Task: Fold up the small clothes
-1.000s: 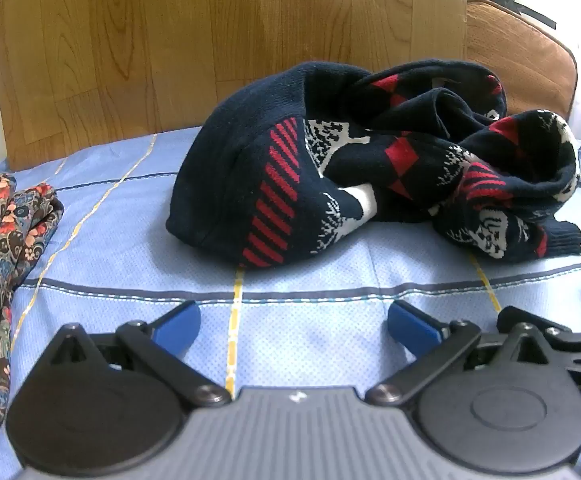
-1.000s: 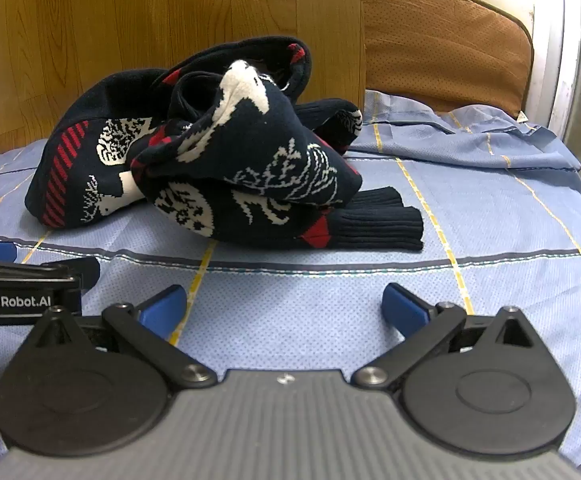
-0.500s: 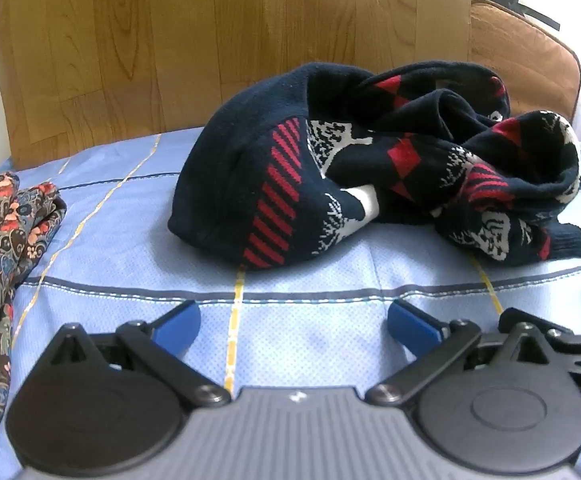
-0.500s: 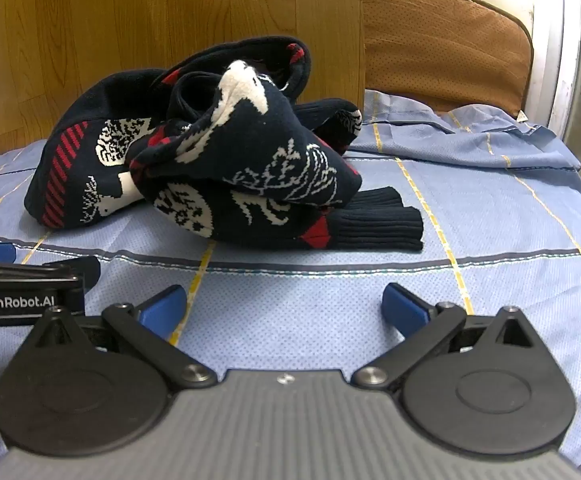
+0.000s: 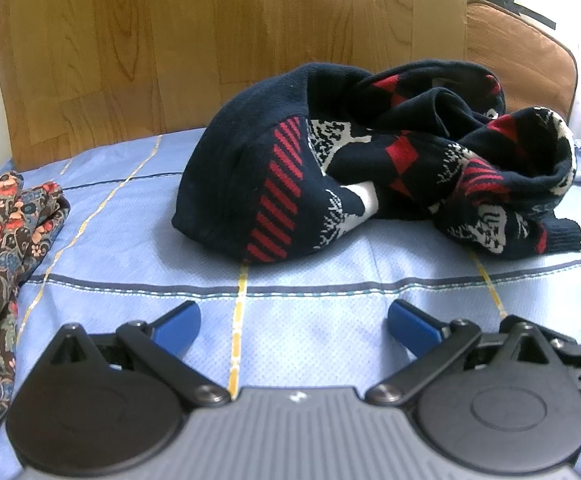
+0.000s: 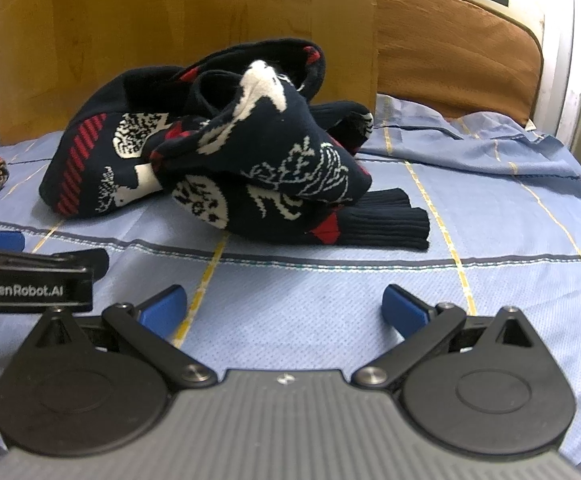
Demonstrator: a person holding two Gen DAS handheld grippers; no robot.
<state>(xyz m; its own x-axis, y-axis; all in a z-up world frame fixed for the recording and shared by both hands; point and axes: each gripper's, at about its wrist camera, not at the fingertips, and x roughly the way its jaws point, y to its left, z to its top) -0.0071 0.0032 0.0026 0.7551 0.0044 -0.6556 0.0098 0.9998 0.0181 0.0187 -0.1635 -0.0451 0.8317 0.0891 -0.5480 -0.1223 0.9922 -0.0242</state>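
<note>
Left tongs (image 5: 294,318): held wide apart with nothing between the blue pads, low over the light-blue bedsheet with yellow and grey lines (image 5: 130,248).
Right tongs (image 6: 284,308): likewise spread and empty – set just beside the left tongs, whose black body is seen at the left edge of the right wrist view.
Garment: a navy knitted sweater with red stripes and white deer motifs (image 5: 370,160) lies crumpled in a heap on the sheet, ahead of both tongs and apart from them; toward the left tongs it presents a rounded bulge, toward the right tongs a ribbed navy cuff (image 6: 386,226) lying flat on the sheet.
Other cloth: a dark floral-print fabric (image 5: 2,248) is bunched to the left of the left tongs, well apart from the sweater.
Backdrop: a wood-grain headboard (image 5: 210,40) stands beyond the heap.
Step in hand: judged to be the approach – no grasp has been made yet.
How it is best done: the heap should be opened before any fold is attempted. The ribbed cuff is the clearest edge for the right tongs; a single layer should be pinched, not the whole wad. The hem cannot be made out from here, so the left-hand grasp point should be sought along the bulge's lower edge.
Risk: the sheet may be caught up with the knit if the pads are brought in too low.
</note>
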